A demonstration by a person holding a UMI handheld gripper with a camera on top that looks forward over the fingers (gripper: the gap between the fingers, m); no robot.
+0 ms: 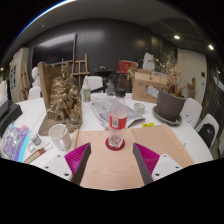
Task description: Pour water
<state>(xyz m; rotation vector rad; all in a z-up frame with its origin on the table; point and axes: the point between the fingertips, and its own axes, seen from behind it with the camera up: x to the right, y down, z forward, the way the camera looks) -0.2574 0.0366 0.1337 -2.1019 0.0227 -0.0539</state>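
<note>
A clear plastic water bottle (118,116) with a red label stands upright on the white table, beyond my fingers. In front of it a small clear glass (114,142) sits on a round red coaster (115,146) at the far edge of a light wooden board (110,168). My gripper (112,160) is open above the board. Its magenta pads (146,155) stand wide apart on either side of the glass, which lies just ahead of the fingertips. Nothing is held.
A white mug (59,135) stands to the left of the board, with a tall brown sculpture (62,98) behind it. A potted plant (170,103) sits to the right, cardboard boxes (148,84) farther back. Small items lie around the table (140,118).
</note>
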